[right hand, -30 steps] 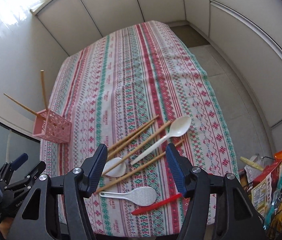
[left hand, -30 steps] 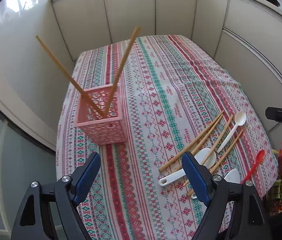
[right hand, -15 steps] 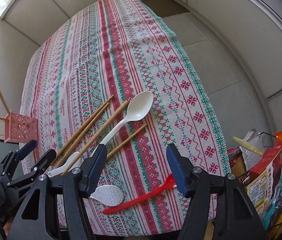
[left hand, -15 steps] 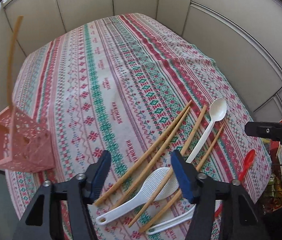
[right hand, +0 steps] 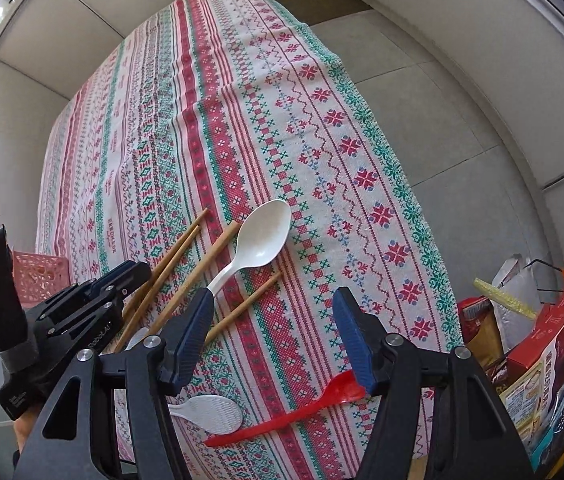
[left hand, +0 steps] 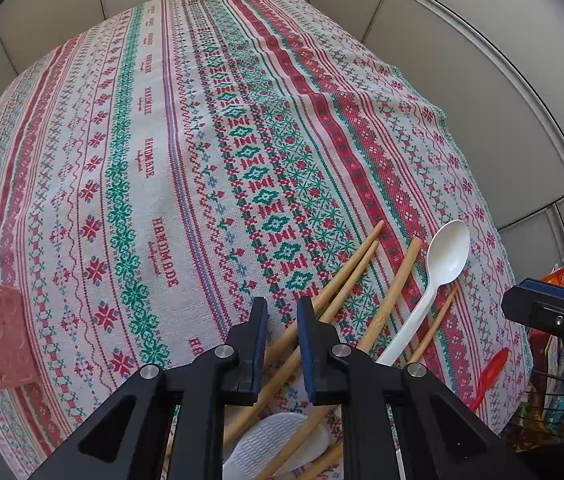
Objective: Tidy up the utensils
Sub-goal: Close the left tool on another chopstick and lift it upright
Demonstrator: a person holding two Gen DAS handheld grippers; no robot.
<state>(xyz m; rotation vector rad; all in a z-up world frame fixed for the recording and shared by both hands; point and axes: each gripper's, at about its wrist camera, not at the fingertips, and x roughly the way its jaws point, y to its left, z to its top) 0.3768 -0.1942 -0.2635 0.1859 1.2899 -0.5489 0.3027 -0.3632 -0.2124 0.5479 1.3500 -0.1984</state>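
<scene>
Currently chopsticks (left hand: 346,276) lying bunched on tablecloth (left hand: 162,140), near front edge. Left gripper (left hand: 282,312) jaws just been closing around leftmost stick; pads nearly meeting, contact unclear. Risk: neighbour stick dragging, or thin stick slipping. Right gripper (right hand: 272,304) gaping, empty. Only right view showing red spoon (right hand: 302,412) fully.

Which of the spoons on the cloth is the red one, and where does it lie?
The red spoon lies nearest the table's front edge, beneath the right claw. The long spoon and the textured scoop are both white.
</scene>
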